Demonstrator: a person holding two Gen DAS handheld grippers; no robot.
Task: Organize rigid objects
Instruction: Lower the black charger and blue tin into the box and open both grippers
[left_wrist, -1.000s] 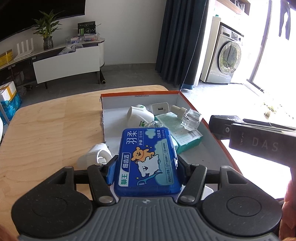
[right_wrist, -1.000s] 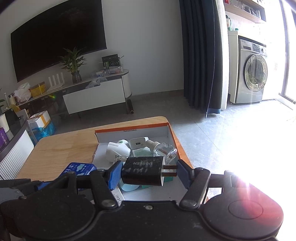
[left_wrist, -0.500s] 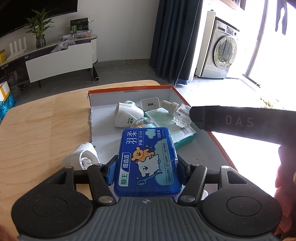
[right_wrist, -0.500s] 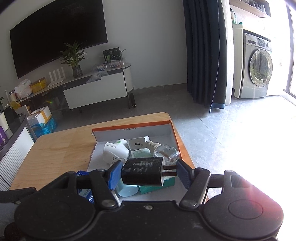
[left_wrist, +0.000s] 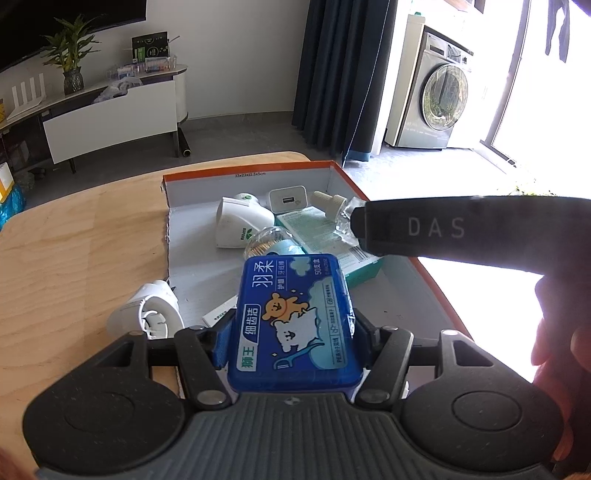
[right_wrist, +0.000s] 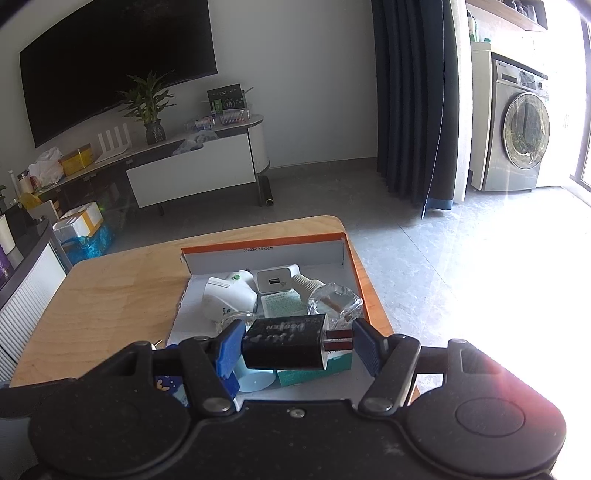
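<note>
Both grippers nearer box (chargers, bottle inside); jaws clamp floss case, black charger.

I see a blue floss box with a cartoon bear and white cloud print. Charger black. Tray orange-rimmed, white inside. Carton teal-green. Table pale wood grain. Jaw pads blue.

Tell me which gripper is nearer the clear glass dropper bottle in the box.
Right. The right gripper, holding the black charger, hovers just before the dropper bottle; the left gripper with its blue floss box sits farther back.
</note>
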